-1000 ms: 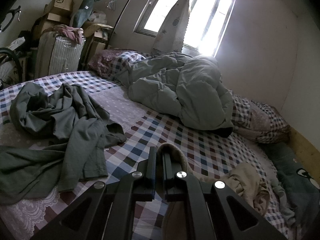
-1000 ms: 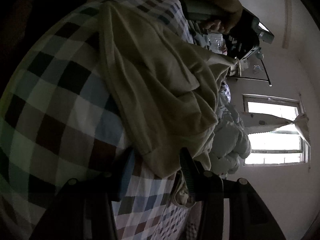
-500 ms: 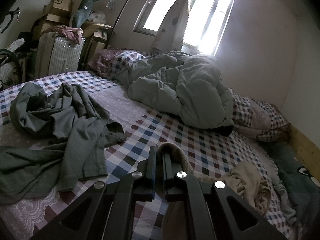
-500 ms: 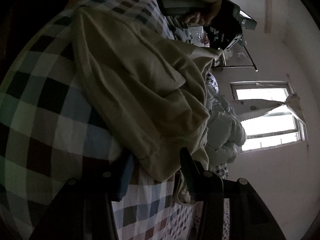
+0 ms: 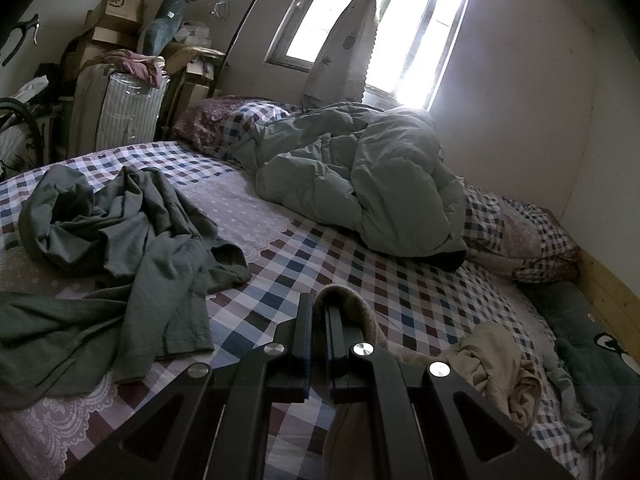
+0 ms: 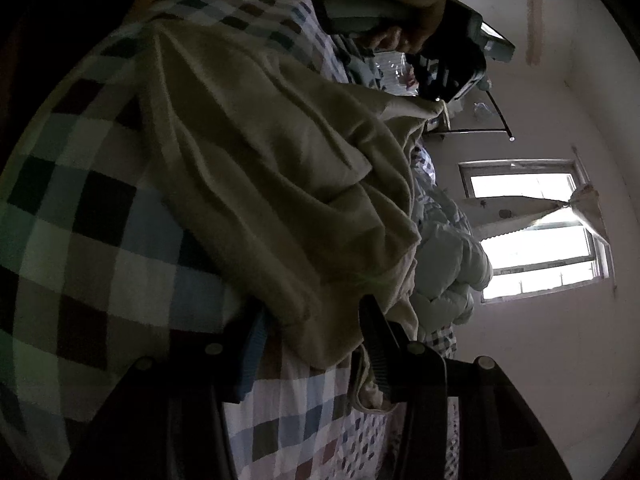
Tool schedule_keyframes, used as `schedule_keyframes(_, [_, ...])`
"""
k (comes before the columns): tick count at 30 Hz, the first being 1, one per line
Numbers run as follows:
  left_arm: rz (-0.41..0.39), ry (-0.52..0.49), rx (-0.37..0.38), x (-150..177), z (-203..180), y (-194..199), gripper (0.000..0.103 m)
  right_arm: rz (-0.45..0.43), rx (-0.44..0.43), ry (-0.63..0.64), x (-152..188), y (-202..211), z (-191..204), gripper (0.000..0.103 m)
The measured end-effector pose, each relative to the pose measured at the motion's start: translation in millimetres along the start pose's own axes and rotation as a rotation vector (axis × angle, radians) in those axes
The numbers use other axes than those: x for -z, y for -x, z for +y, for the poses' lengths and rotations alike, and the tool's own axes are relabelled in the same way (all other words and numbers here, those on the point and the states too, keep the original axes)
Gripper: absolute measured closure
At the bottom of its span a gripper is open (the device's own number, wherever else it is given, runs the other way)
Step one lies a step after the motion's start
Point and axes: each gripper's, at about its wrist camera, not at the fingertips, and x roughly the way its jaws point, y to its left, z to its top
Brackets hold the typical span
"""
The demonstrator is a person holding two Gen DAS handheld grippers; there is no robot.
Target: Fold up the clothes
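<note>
The right hand-held gripper [image 6: 312, 320] has rolled a little since a second ago, while the left hand-held gripper [image 5: 318, 322] has stayed put, clamped on an edge of the beige garment [image 6: 280, 184] lifted off the checked bed [image 5: 400, 288]. The right one's jaws stand apart around the hem, not pressing. It looks a light, limp fleece, so I'd pinch hem corners.

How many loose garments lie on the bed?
3: a grey-green garment at left, a beige garment at lower right, and a teal garment at the right edge. Others may be hidden.
</note>
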Motion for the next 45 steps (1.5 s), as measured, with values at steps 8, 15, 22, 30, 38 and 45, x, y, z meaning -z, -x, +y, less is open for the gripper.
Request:
schedule_keyframes(8, [0.001, 0.004, 0.002, 0.4, 1.1, 0.2, 0.099, 0.020, 0.083, -0.085, 5.5, 11.3, -7.9, 0.053])
schedule_keyframes(15, [0.002, 0.000, 0.001, 1.4, -0.2, 0.1, 0.099, 0.013, 0.124, -0.112, 3.6, 19.0, -13.3, 0.053])
schedule_keyframes(22, [0.004, 0.000, 0.002, 0.9, 0.3, -0.4, 0.099, -0.001, 0.062, -0.038, -2.6, 6.9, -3.2, 0.054])
schedule_keyframes(30, [0.006, 0.002, 0.004, 0.8, 1.1, -0.4, 0.099, -0.006, 0.043, -0.057, -1.3, 6.8, -2.5, 0.064])
schedule_keyframes(38, [0.009, 0.003, 0.005, 1.2, 1.5, -1.2, 0.099, 0.006, 0.043, -0.088, -2.1, 8.8, -1.4, 0.083])
schedule_keyframes(45, [0.018, -0.008, 0.013, 1.8, 1.9, -2.2, 0.099, 0.000, 0.030, -0.134, -7.0, 8.9, -8.7, 0.098])
